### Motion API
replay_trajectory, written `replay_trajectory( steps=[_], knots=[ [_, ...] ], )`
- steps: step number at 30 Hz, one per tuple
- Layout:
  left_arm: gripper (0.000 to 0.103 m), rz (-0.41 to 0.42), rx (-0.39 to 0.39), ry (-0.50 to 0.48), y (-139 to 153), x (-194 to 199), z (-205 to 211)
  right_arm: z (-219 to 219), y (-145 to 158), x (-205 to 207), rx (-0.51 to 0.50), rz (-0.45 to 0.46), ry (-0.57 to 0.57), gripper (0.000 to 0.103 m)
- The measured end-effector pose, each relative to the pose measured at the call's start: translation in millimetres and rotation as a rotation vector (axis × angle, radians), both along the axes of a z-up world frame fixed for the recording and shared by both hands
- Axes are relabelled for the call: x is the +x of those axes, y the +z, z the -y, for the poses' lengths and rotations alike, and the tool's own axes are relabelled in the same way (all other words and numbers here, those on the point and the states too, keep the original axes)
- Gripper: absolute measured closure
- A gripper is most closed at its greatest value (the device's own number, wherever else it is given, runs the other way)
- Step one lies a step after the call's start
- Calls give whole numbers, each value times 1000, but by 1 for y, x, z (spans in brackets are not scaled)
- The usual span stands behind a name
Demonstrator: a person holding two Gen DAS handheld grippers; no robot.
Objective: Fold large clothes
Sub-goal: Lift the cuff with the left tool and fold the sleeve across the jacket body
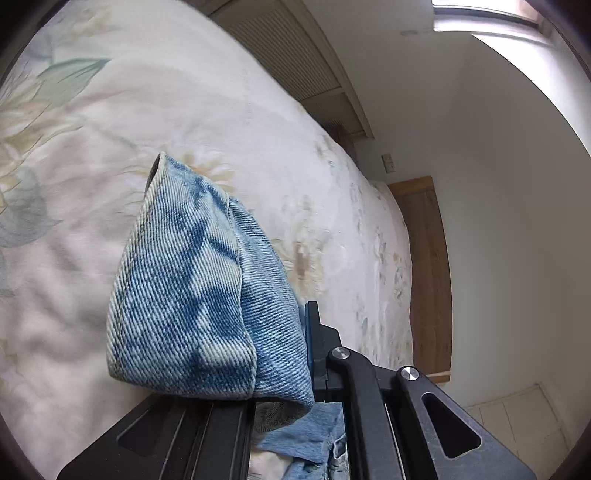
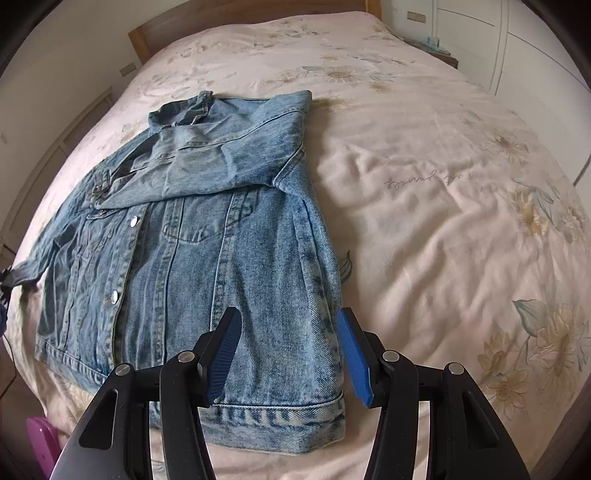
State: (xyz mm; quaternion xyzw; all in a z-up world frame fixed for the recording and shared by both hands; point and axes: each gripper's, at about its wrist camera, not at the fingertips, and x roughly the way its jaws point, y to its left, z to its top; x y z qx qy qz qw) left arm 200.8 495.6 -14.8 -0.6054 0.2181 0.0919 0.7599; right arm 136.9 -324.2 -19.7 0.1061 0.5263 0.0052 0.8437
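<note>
A blue denim jacket point(image 2: 207, 258) lies front up on the bed, its right sleeve point(image 2: 221, 162) folded across the chest and its left sleeve stretched out to the left edge. My right gripper point(image 2: 288, 321) is open and empty, hovering above the jacket's lower right hem point(image 2: 280, 410). My left gripper point(image 1: 291, 332) is shut on the jacket's left sleeve cuff point(image 1: 192, 288), which bulges out of the jaws and hides the left finger. It holds the cuff above the bedspread.
The bed point(image 2: 443, 206) has a cream floral cover and a wooden headboard point(image 2: 155, 29). White wardrobe doors point(image 2: 524, 55) stand at the far right. A purple object point(image 2: 40, 439) sits by the bed's near left edge. A white wall point(image 1: 498, 184) and a tiled floor point(image 1: 517, 410) show.
</note>
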Motion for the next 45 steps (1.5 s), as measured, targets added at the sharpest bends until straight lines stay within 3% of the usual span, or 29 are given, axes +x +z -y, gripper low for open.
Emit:
replay_trajectory(
  steps=[5,14,22,27,36,39,45],
  knots=[
    [100,35,57,-60,43,25,33,5,-2,-4,9,12,18,48],
    [100,120,152,-223,110,78,129,34,-2,-9,30,50,1,48],
    [100,166,250,-409,145,145,249,62,-5,-15,59,69,-36,48],
    [100,191,309,-548,148,180,335,78,-6,-18,73,81,-62,48],
    [100,161,366,-793,111,208,462,101,-23,-22,100,50,-105,48],
    [100,106,385,-874,75,206,499,102,-29,-21,101,40,-106,48],
    [100,-97,431,-1008,-24,192,542,103,-39,-17,103,17,-104,48]
  ],
)
